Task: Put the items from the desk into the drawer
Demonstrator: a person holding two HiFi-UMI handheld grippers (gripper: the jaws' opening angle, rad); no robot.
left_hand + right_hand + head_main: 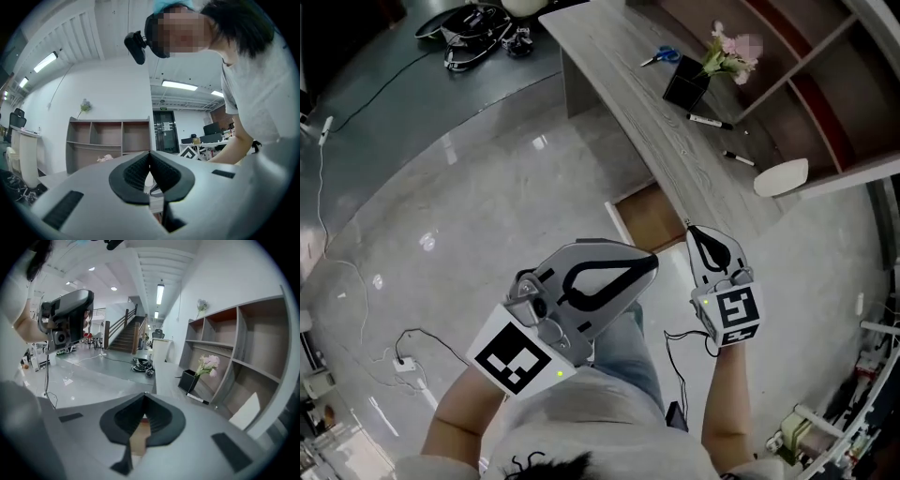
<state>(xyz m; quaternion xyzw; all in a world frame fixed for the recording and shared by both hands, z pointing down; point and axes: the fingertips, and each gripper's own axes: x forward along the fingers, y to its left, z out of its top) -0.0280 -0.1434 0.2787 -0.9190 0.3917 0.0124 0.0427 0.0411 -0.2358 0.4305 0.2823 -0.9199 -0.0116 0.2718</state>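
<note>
Head view shows the desk [628,89]; the drawer [649,217] stands open under its near edge. Left gripper [652,262] and right gripper [690,230], off the desk by the drawer, are clenched, empty. On the desk lie a box [684,86], scissors [661,56] and two markers [710,121] [738,158].

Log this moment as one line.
left gripper shut, empty | right gripper shut, empty | scissors, markers on desk | drawer open

Blue scissors [661,56] and a marker [709,121] lie on the desk [619,70]; drawer [649,217] open.
</note>
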